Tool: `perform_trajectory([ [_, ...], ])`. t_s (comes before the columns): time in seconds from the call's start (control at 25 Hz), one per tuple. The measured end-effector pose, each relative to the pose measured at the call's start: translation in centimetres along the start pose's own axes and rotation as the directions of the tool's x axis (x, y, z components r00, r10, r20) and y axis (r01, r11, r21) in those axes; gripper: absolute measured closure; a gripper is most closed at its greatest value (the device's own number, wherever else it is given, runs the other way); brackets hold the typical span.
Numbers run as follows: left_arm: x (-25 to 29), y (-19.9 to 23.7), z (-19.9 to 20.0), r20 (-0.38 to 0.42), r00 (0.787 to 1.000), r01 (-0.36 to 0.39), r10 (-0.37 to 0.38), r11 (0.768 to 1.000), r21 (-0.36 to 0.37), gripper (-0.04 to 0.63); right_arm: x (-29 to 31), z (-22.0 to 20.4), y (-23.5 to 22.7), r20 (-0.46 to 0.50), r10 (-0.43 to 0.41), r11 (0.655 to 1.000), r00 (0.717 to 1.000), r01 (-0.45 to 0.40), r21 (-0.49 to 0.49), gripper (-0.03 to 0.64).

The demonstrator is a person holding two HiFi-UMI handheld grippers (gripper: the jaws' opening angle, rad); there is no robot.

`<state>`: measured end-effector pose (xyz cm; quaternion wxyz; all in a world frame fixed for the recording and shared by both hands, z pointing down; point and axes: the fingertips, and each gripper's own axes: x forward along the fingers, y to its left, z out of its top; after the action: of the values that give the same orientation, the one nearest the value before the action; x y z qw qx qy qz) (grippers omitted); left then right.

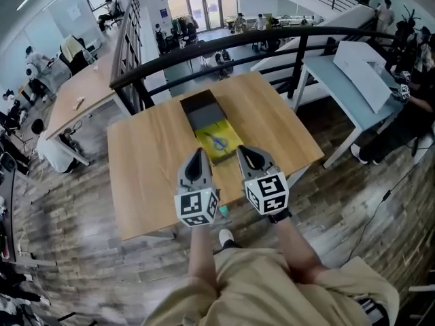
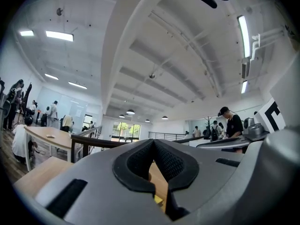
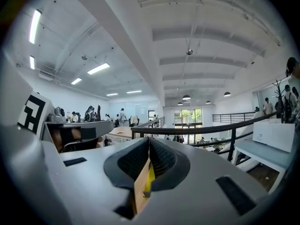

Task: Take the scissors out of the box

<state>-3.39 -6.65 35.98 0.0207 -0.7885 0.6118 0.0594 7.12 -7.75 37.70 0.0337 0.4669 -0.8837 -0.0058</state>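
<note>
A flat open box with a yellow inside (image 1: 232, 132) lies in the middle of the wooden table (image 1: 149, 161). Blue-grey scissors (image 1: 217, 141) rest in it. A dark grey part of the box (image 1: 202, 109) extends from its far end. My left gripper (image 1: 198, 153) hovers at the box's near left corner and my right gripper (image 1: 243, 150) at its near right corner, both pointing away from me. Both are shut and hold nothing. In the left gripper view the jaws (image 2: 153, 142) meet at the tip. In the right gripper view the jaws (image 3: 149, 139) also meet, with a strip of yellow box (image 3: 148, 180) showing below.
A black railing (image 1: 204, 46) curves just behind the table. A white desk (image 1: 353, 80) stands to the right and a long wooden table (image 1: 81, 90) to the back left, with people around it. My legs are at the table's near edge.
</note>
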Motion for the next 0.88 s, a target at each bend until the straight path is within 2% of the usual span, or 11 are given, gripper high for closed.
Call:
perform_trajectory([
  [0.4, 4.9, 9.8, -1.0, -0.012, 1.0, 0.001, -0.001, 1.0, -0.005, 0.592, 11.9, 0.1, 2.7, -0.025, 0.012, 1.0, 1.0, -0.012, -0.012, 0.603],
  [0.64, 6.5, 12.6, -3.8, -0.052, 0.999, 0.013, -0.014, 1.0, -0.028, 0.592, 15.1, -2.5, 3.7, -0.088, 0.025, 0.999, 0.996, -0.027, -0.02, 0.603],
  [0.88, 9.6, 14.0, -5.6, -0.076, 0.997, 0.013, -0.016, 0.999, -0.038, 0.593, 18.4, -4.7, 1.3, -0.149, 0.02, 1.0, 0.989, -0.021, -0.003, 0.603],
])
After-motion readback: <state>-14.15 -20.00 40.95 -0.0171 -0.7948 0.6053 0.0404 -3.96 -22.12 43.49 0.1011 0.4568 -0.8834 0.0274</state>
